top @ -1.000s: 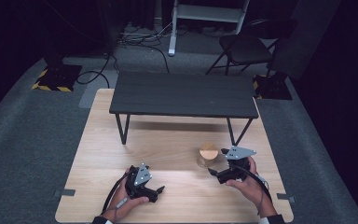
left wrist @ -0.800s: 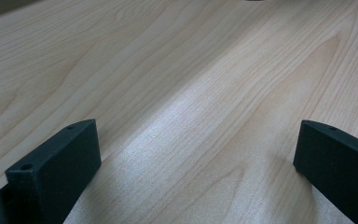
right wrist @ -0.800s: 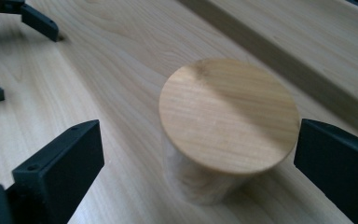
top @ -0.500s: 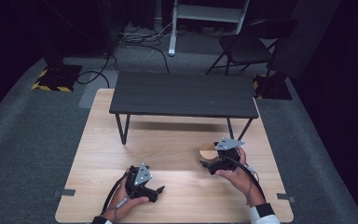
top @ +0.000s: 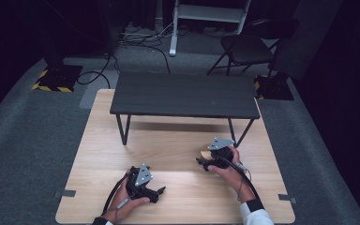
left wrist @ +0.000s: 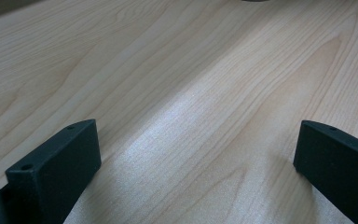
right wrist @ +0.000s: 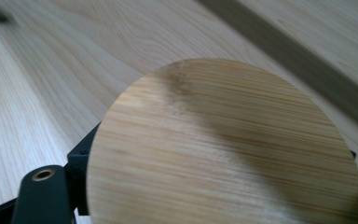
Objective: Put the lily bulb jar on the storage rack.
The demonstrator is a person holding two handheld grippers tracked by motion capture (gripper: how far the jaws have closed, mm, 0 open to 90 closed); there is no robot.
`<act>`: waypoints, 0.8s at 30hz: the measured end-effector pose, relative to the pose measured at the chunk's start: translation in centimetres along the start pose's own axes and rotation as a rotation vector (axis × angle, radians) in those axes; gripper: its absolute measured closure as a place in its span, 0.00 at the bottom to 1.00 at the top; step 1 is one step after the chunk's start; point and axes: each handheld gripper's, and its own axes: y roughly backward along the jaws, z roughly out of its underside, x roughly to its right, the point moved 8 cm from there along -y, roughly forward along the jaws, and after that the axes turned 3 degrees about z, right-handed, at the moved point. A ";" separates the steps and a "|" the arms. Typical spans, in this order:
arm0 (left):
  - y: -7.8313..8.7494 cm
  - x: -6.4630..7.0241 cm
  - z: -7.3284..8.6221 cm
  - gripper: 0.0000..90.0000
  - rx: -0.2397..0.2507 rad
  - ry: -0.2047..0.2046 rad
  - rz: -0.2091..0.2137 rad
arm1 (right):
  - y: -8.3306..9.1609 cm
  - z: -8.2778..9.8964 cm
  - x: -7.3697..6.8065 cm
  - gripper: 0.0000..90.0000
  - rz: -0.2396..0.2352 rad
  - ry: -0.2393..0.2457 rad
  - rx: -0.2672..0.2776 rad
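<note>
Pale wooden tabletop [top: 178, 140], right gripper at the round wooden disc.
Right gripper [top: 214, 157] has its jaws spread around the disc [right wrist: 223, 149], near the black bench's [top: 183, 93] right leg; whether they pinch it I cannot tell, and lifting and placing remain. Left gripper [top: 145, 183] rests with jaws apart. Since a second ago the right gripper has moved left over the disc.
</note>
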 end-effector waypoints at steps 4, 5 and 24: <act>0.0 0.0 0.0 0.01 0.000 0.000 0.000 | -0.3 0.8 0.7 0.26 -0.040 -0.078 0.044; 0.0 0.0 0.0 0.01 0.000 0.000 0.000 | -0.3 0.9 0.7 0.27 -0.039 -0.082 0.047; 0.0 0.0 0.0 0.01 0.000 0.002 -0.002 | 6.4 -6.1 0.5 0.28 -0.040 -0.045 0.097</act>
